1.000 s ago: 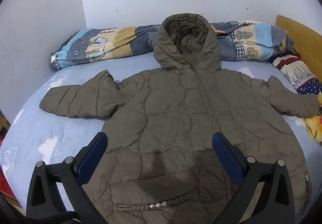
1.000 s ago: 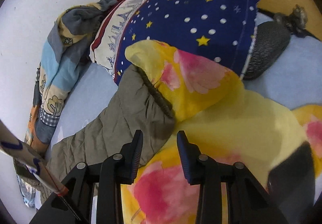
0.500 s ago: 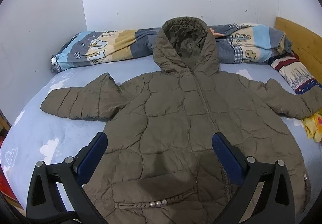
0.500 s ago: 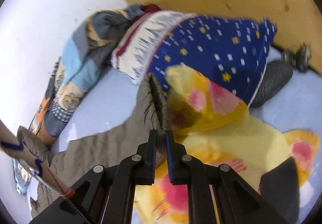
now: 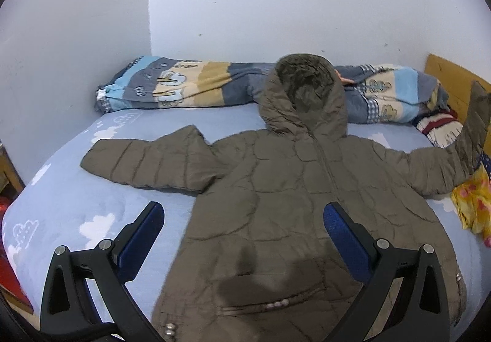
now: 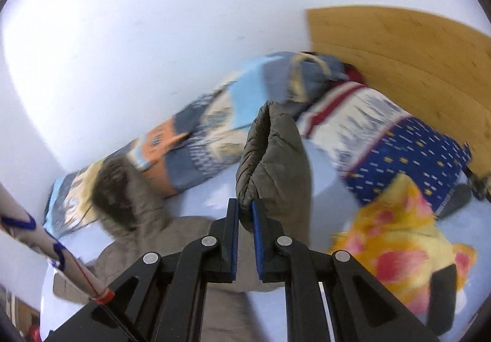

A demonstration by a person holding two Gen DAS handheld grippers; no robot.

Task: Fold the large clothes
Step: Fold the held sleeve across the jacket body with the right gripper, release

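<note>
Mostly flat, the olive hooded jacket (image 5: 294,188) lies face up on the blue bed (image 5: 70,207), hood (image 5: 303,96) toward the wall and one sleeve (image 5: 147,162) stretched out to the side. Its other sleeve (image 6: 276,157) stands lifted off the sheet, its cuff pinched between the pressed-together jaws of the right gripper (image 6: 245,213). The left gripper (image 5: 244,237) hovers above the jacket's lower half, jaws spread wide and holding nothing. A rolled patterned quilt (image 5: 190,84) runs along the wall, beside a starry pillow (image 6: 411,157), a yellow flowered blanket (image 6: 399,243) and a wooden headboard (image 6: 399,47).
</note>
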